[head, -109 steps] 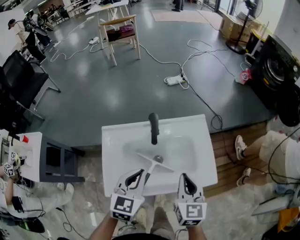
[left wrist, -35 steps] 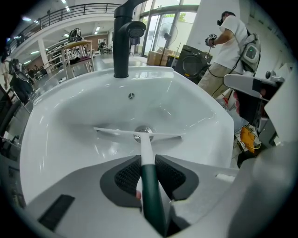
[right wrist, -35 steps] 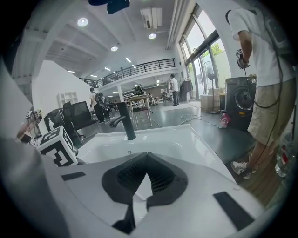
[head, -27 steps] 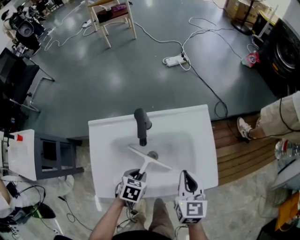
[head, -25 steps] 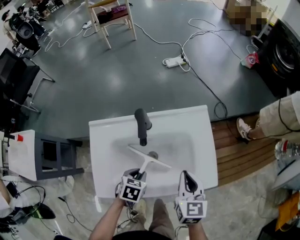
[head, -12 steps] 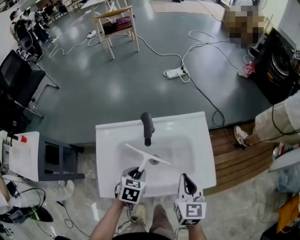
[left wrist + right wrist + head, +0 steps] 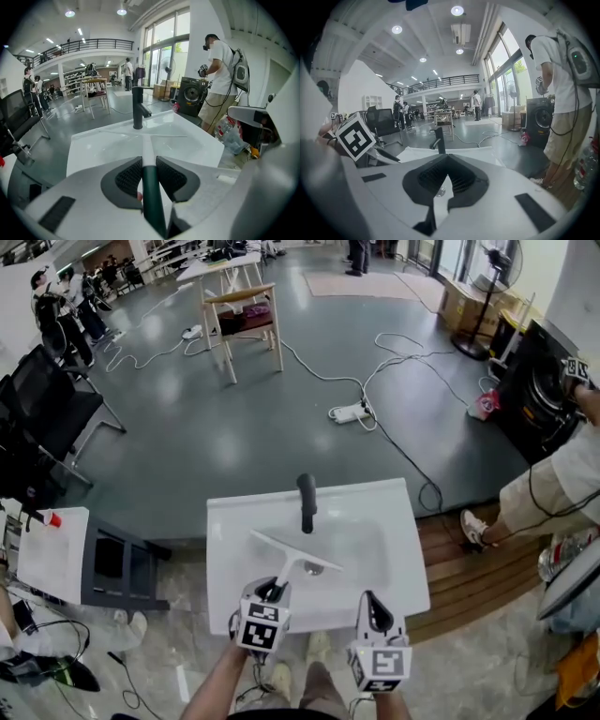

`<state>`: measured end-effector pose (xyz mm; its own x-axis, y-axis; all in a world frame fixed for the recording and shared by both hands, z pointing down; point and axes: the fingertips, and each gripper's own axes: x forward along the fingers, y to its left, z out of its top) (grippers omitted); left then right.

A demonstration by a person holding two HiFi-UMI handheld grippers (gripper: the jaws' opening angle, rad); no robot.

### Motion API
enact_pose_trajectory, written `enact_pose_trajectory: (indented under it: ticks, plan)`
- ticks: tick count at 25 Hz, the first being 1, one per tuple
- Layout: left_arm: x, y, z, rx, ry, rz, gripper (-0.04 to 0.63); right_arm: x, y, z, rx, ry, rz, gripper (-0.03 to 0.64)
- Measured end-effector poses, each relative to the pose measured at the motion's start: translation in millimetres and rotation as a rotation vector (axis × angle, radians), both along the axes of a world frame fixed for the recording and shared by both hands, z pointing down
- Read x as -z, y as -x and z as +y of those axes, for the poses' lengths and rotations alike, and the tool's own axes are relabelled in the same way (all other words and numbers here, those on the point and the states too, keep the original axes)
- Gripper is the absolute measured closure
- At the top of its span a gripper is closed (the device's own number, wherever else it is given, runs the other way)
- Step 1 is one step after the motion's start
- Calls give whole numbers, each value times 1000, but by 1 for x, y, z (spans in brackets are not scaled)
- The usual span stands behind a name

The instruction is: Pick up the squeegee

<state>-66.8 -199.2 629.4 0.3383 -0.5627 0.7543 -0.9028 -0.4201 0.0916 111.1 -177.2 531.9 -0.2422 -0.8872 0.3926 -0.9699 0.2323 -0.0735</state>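
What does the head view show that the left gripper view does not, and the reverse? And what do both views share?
Only the head view: the drain in the sink, the marker cube on the left tool, and the person's forearm. Only the left gripper view: the pads pressing the squeegee by its dark green handle, and the ceiling lights. Both: the sink, the black faucet, and the squeegee's blade over the basin.

The left hand-held gripper (image 7: 273,590) and right hand-held gripper (image 7: 373,602) are white, with dark ribbed pads (image 7: 129,177) and black-and-white marker cubes (image 7: 259,632).
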Motion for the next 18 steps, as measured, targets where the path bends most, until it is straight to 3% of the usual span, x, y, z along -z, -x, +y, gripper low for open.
enact_pose_trajectory:
  ticks: [12,18]
  plan:
    - [90,34,41,24,-171,74,500,60,31,53,-15,-99,13,620]
    - [151,47,68,30,-309,117,500,85,39,83,-14,-141,37,618]
